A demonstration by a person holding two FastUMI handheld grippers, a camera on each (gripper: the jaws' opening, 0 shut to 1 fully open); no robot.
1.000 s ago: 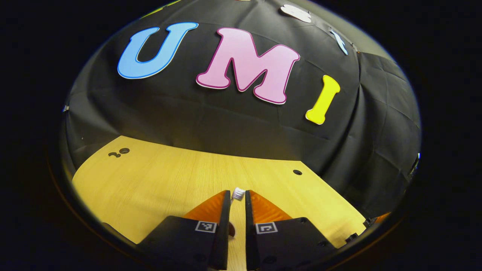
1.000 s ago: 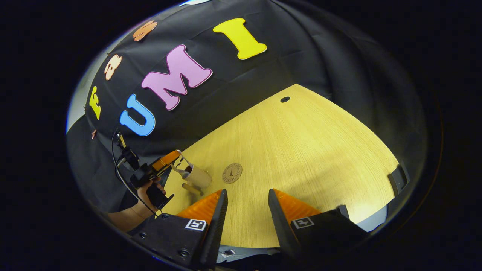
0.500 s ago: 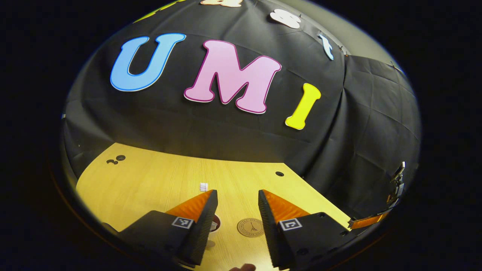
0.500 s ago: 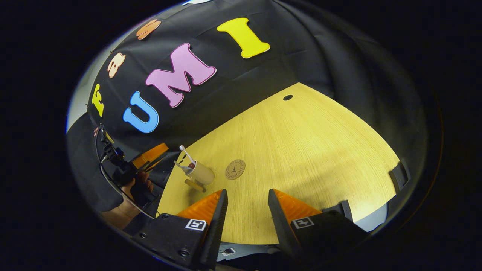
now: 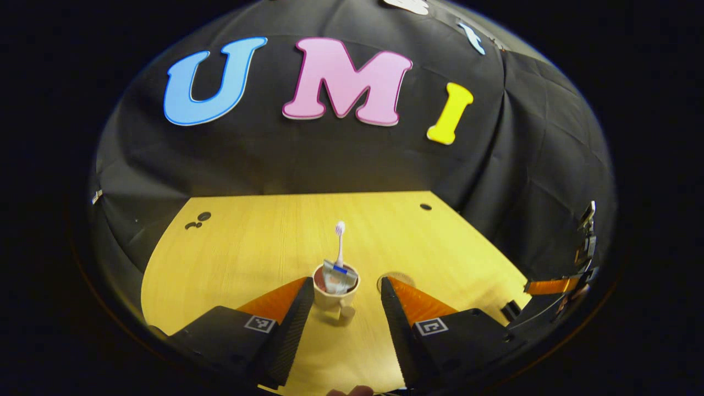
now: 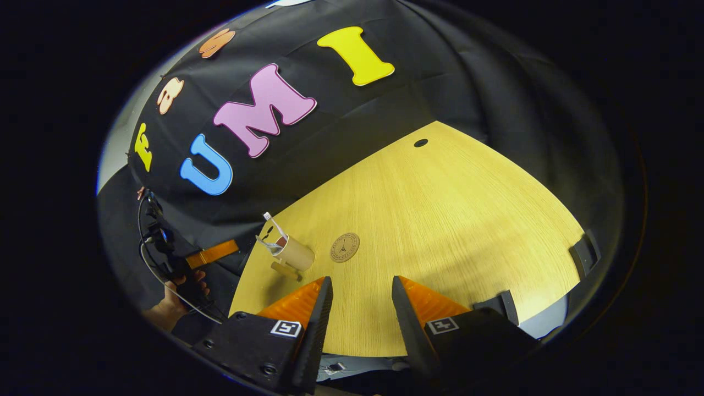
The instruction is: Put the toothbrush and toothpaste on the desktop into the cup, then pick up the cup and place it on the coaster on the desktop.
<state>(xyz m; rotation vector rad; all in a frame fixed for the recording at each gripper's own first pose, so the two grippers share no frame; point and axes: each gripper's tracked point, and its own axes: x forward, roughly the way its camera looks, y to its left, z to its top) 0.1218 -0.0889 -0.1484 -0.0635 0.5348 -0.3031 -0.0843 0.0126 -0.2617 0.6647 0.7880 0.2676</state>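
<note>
Since both items already stand in it, what follows runs from the cup outward.

Cup: the cup [image 5: 335, 291] stands upright on the desk [image 5: 247, 247], near its front edge, handle toward the left camera.
Toothbrush: the toothbrush [image 5: 340, 242] is in the cup, head up.
Toothpaste: the toothpaste [image 5: 335, 275] sits in the cup beside the brush.
Coaster: the coaster [image 6: 345, 247] lies bare on the desk just beside the cup, apart from it.
Left hand-held gripper: the left hand-held gripper [image 5: 346, 289] has its jaws spread wide with the cup between them, touching neither side, gripping nothing.
Right hand-held gripper: the right hand-held gripper [image 6: 357, 291] hangs over the desk's front edge, jaws parted and empty, well apart from the cup.
Progress: filling looks done; judged left are closing on the cup, lifting it, and setting it on the coaster.
</note>
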